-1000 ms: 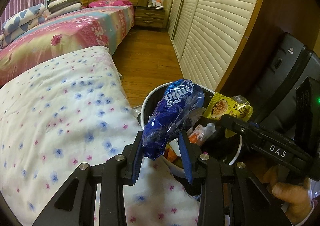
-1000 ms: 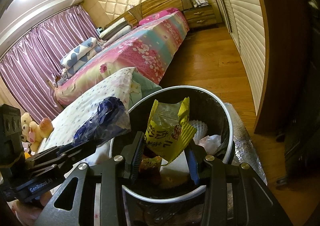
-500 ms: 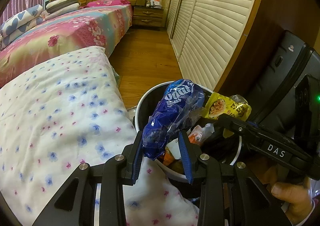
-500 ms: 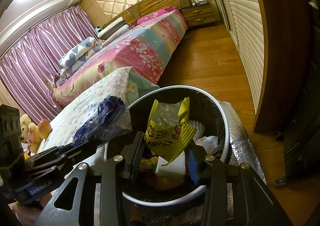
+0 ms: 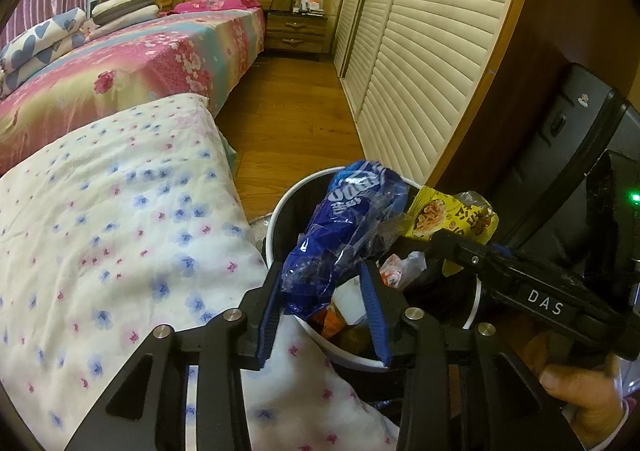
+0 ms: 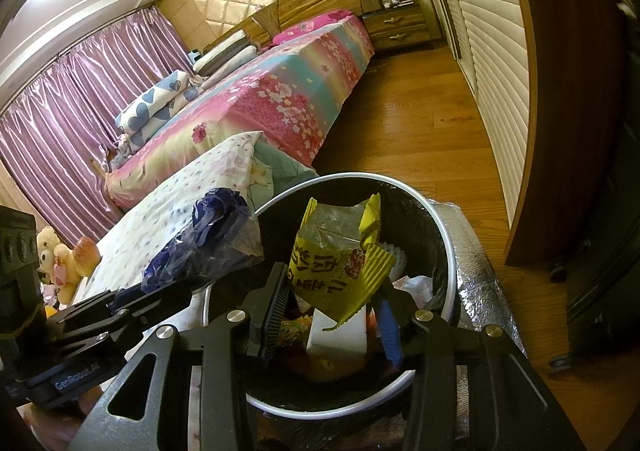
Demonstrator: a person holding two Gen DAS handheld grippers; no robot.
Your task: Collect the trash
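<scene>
Left wrist view: jaws clamp blue wrapper [image 5: 344,235]; right jaws clamp yellow wrapper [image 6: 340,263].

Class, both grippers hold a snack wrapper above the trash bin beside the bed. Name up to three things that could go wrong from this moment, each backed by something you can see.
1. The blue wrapper in the left gripper hangs near the trash bin rim on the quilt side; released now, it might land on the bedding.
2. The yellow wrapper in the right gripper is light and crumpled, so it may cling to a finger.
3. The grippers are close together and could collide.
</scene>
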